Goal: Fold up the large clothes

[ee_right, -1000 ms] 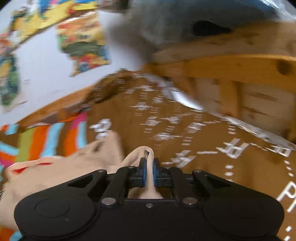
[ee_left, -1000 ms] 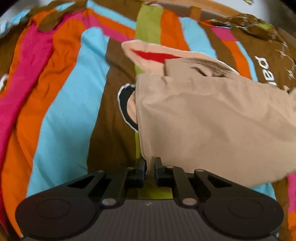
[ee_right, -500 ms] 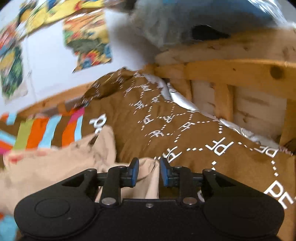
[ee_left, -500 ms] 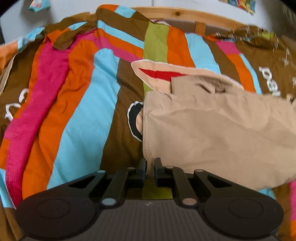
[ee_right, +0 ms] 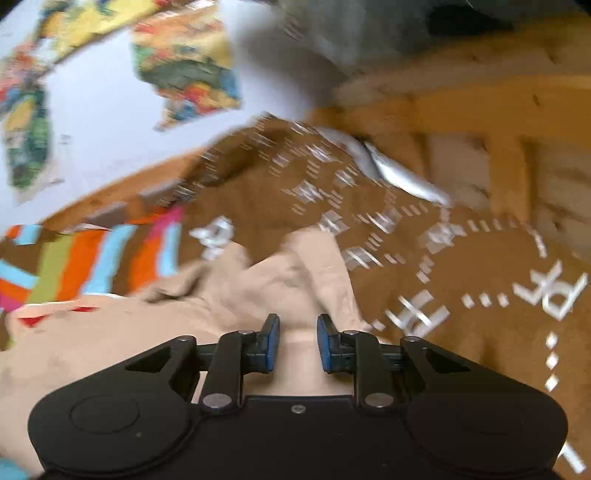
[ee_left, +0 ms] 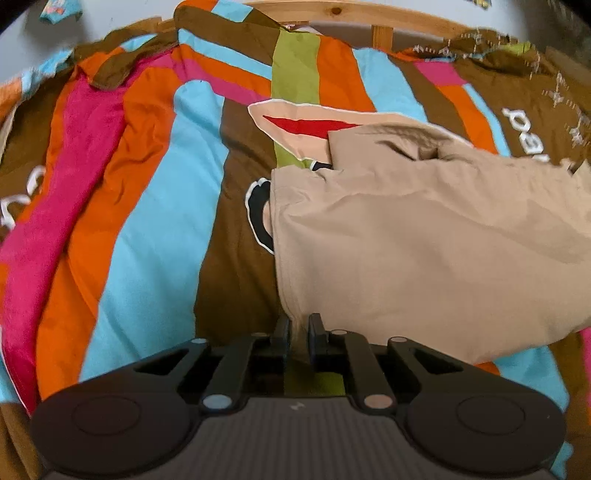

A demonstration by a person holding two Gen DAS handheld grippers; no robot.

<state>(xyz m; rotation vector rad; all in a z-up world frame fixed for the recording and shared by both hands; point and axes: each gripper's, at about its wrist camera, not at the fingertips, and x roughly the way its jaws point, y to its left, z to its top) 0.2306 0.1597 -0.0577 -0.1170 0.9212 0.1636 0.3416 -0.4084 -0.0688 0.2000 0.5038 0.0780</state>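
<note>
A large beige garment [ee_left: 424, 240] lies folded over on a striped bedspread [ee_left: 147, 221]. Its near corner hangs between the fingers of my left gripper [ee_left: 298, 328]. The jaws are opening a little, but the pads still touch the cloth. In the right wrist view the same beige garment [ee_right: 258, 288] bunches up in front of my right gripper [ee_right: 297, 332]. Those jaws stand apart with a clear gap and are closing slightly. The cloth shows through the gap, and the blue pads [ee_right: 271, 343] do not press on it.
A brown cover with white lettering [ee_right: 443, 277] rises on the right of the bed. A wooden bed frame [ee_right: 498, 110] stands behind it, and its rail [ee_left: 351, 11] runs along the far edge. Colourful posters [ee_right: 184, 62] hang on the white wall.
My right gripper was shut on a fold of the beige cloth; its jaws have parted and let it go. My left gripper has drawn back slightly, the corner still between its fingers.
</note>
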